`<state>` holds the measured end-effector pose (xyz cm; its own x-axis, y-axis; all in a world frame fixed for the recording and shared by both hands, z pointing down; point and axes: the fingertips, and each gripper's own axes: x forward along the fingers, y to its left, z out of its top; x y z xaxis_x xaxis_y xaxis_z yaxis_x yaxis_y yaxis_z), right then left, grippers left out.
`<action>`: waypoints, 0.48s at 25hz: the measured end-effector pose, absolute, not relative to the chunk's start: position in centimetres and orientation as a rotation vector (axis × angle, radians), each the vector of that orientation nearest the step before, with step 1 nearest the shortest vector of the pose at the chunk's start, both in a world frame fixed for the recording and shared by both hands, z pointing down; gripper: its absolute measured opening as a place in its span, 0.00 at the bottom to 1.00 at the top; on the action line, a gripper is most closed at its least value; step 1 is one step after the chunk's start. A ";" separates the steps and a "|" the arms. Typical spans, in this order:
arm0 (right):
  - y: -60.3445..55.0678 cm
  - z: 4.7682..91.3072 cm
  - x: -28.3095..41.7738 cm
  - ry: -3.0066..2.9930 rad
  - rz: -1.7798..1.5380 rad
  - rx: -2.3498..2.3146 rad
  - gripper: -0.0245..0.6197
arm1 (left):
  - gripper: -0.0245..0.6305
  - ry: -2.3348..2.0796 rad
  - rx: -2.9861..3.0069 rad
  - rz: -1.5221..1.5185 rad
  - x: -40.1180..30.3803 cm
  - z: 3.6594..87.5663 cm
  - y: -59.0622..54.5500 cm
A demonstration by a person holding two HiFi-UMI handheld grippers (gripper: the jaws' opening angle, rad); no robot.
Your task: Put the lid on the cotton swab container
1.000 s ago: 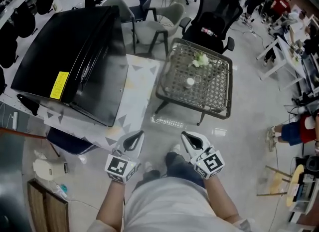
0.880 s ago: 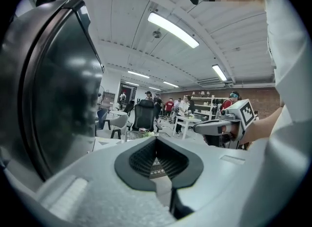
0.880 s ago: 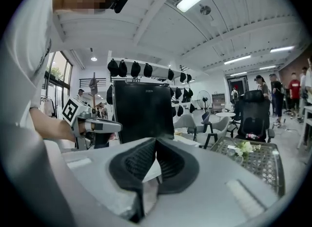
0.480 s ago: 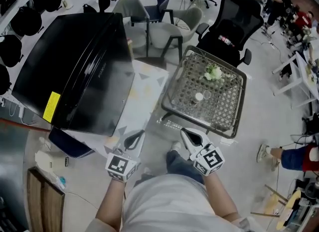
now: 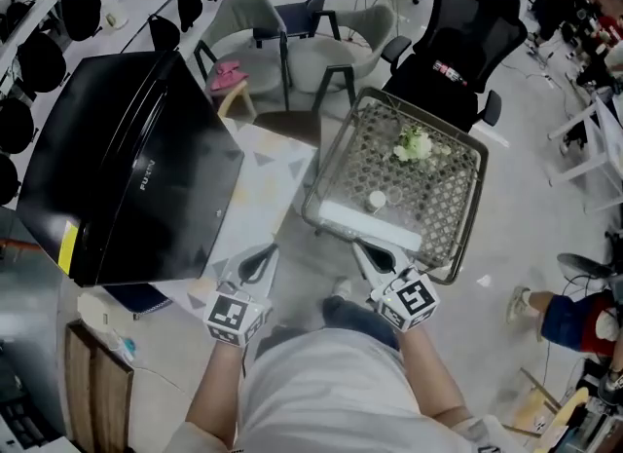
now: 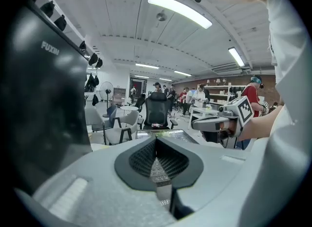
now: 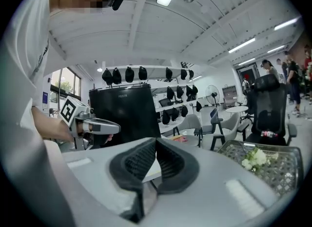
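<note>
A small white round container stands on the glass-topped wicker table, near its front edge. Whether the lid is on or beside it is too small to tell. A white flower bunch lies further back on the same table. My left gripper is shut and empty, short of the table's left front corner. The right gripper is shut and empty, with its tip at the table's front edge below the container. In the left gripper view the pads meet; in the right gripper view the pads meet too.
A large black appliance sits on a patterned white table to the left. A black office chair stands behind the wicker table, with grey chairs further back. A person's legs show at the right.
Both grippers have moved forward toward the wicker table, which now lies closer and lower in the head view. Both jaws stayed shut.
</note>
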<state>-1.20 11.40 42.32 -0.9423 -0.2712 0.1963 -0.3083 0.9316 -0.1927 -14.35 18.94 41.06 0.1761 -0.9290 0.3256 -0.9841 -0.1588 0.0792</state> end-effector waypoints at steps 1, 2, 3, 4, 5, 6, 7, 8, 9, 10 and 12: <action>10.6 42.4 -0.7 -2.924 0.336 0.447 0.04 | 0.05 -1.839 2.179 0.317 -14.0 41.2 18.3; 9.8 42.6 -0.2 -2.926 0.341 0.453 0.04 | 0.05 -1.843 2.175 0.340 -13.6 41.3 17.6; 9.0 42.8 0.3 -2.927 0.349 0.457 0.04 | 0.05 -1.846 2.169 0.354 -13.2 41.3 17.0; 8.2 43.0 0.8 -2.927 0.357 0.462 0.04 | 0.05 -1.847 2.163 0.359 -12.9 41.4 16.3; 7.6 43.3 1.2 -2.926 0.366 0.466 0.04 | 0.05 -1.848 2.157 0.359 -12.5 41.5 15.7; 6.9 43.6 1.7 -2.925 0.373 0.472 0.04 | 0.05 -1.847 2.154 0.360 -12.1 41.5 15.0; 6.3 43.9 2.0 -2.924 0.378 0.479 0.04 | 0.05 -1.844 2.154 0.366 -11.7 41.6 14.4; 5.8 44.2 2.4 -2.922 0.383 0.487 0.05 | 0.05 -1.837 2.157 0.375 -11.3 41.7 13.8; 5.2 44.5 2.8 -2.920 0.389 0.496 0.05 | 0.05 -1.826 2.161 0.387 -10.8 41.8 13.2; 4.7 44.8 3.2 -2.918 0.394 0.507 0.04 | 0.05 -1.815 2.166 0.398 -10.4 41.9 12.7; 3.8 45.3 4.0 -2.915 0.408 0.532 0.04 | 0.05 -1.794 2.176 0.420 -9.7 42.1 11.6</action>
